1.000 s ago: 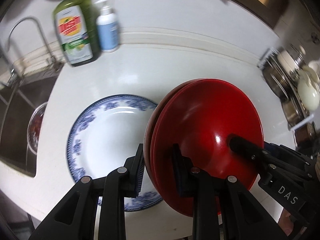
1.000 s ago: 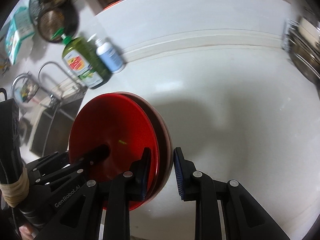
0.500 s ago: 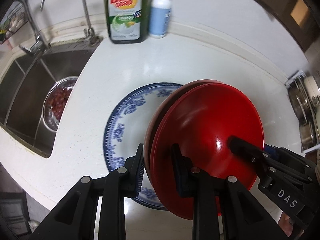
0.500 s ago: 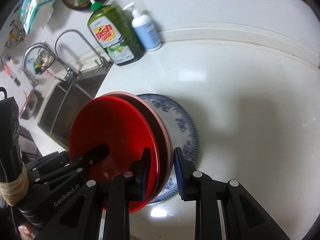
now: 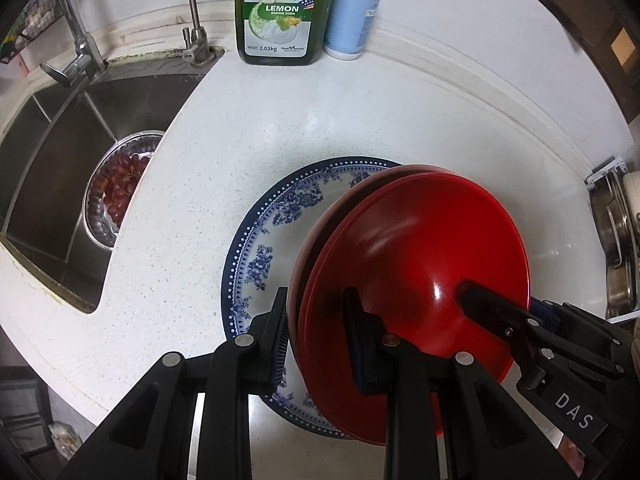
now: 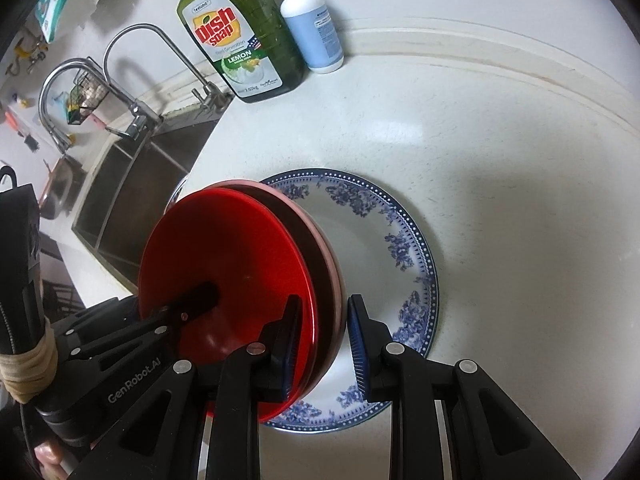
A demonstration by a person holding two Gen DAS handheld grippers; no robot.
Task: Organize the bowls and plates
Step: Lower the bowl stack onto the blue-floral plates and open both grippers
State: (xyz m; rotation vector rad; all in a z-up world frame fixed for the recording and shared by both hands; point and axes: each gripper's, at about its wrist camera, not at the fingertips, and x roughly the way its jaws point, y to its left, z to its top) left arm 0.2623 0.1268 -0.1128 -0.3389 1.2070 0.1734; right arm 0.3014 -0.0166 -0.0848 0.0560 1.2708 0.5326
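Note:
A red bowl [image 5: 416,248] nested in a pink bowl [image 5: 316,236] is held between both grippers, above a blue-and-white floral plate [image 5: 276,224] on the white counter. My left gripper [image 5: 316,332] is shut on the near rims of both bowls. My right gripper [image 6: 322,340] straddles the opposite rims [image 6: 320,264]; a gap shows beside its right pad. The plate [image 6: 404,240] lies under the bowls, partly hidden. Each gripper shows in the other's view.
A steel sink [image 5: 60,152] with a colander of red grapes [image 5: 120,188] lies to the left. A green dish soap bottle [image 5: 280,4] and a blue pump bottle [image 5: 352,12] stand by the back wall. A dish rack [image 5: 616,248] is at the right.
Both grippers have carried the two bowls leftward until they hang over the blue-and-white plate. The sink and bottles have come closer. The grips look the same.

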